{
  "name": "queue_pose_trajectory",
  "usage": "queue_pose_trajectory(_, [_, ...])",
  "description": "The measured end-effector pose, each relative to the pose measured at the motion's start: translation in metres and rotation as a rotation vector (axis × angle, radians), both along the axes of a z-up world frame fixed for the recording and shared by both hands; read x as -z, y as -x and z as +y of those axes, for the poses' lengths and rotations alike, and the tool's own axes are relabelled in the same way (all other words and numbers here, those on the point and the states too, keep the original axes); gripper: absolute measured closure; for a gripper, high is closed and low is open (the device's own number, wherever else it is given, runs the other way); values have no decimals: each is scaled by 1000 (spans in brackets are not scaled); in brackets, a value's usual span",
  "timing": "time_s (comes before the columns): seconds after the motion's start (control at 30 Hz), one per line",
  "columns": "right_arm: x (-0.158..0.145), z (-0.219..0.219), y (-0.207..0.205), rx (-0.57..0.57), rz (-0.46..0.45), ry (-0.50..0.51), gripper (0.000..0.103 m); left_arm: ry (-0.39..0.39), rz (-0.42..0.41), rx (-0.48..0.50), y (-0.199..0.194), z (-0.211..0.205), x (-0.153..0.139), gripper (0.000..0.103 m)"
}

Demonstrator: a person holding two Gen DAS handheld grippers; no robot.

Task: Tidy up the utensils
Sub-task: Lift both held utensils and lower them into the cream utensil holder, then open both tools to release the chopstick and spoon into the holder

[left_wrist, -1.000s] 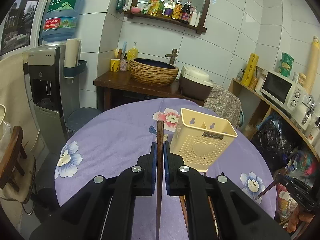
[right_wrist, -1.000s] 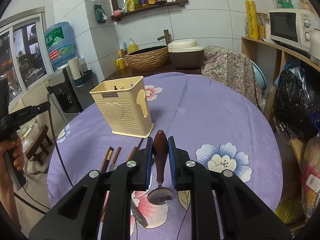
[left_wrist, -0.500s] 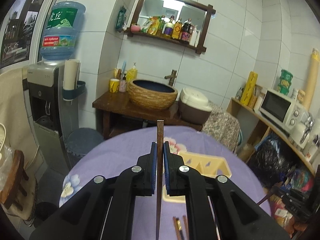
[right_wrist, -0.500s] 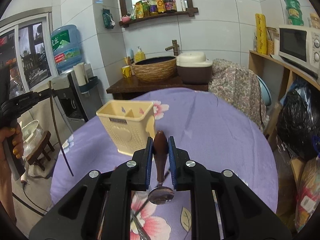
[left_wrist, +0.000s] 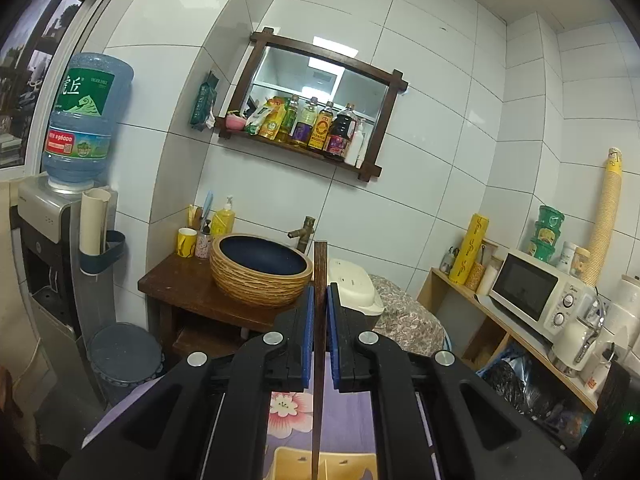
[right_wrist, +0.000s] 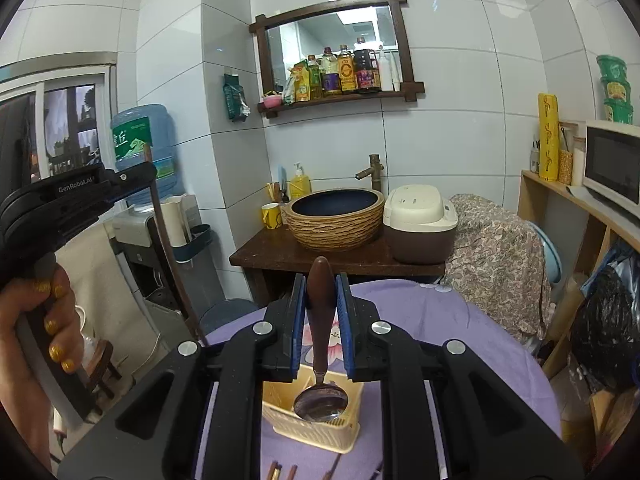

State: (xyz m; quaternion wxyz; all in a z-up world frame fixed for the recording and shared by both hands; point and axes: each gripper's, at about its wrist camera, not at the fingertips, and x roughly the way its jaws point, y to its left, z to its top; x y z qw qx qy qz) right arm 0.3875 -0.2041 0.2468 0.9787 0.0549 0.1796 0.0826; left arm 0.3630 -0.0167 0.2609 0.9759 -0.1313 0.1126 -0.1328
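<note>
My left gripper (left_wrist: 320,300) is shut on a dark wooden chopstick (left_wrist: 319,344), held upright above the cream utensil holder (left_wrist: 320,464), whose top shows at the bottom edge. My right gripper (right_wrist: 321,292) is shut on the brown handle of a spoon (right_wrist: 320,360), its metal bowl hanging over the cream holder (right_wrist: 280,404) on the purple flowered tablecloth (right_wrist: 460,340). The left gripper (right_wrist: 132,176) with its chopstick (right_wrist: 172,248) also shows at the left of the right wrist view, raised high.
More chopsticks (right_wrist: 280,472) lie on the cloth in front of the holder. Behind the table stand a wooden stand with a woven basin (right_wrist: 336,220), a rice cooker (right_wrist: 418,228), a water dispenser (left_wrist: 60,220) and a shelf with a microwave (left_wrist: 532,292).
Both grippers have risen and tilted up, so the table has dropped low in both views. The chopstick and the spoon now hang over the holder.
</note>
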Motion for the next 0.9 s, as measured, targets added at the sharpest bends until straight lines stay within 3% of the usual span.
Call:
queue_pose_trajectory(0.23, [43, 10, -29, 21, 54, 31, 87, -27, 37, -4, -24, -12, 38, 95])
queue_pose_trajectory(0.5, [91, 11, -33, 9, 125, 47, 87, -63, 110, 21, -27, -16, 89, 95])
queue_pose_trajectory(0.9, [131, 11, -35, -17, 197, 52, 87, -109, 225, 68, -32, -25, 141, 95])
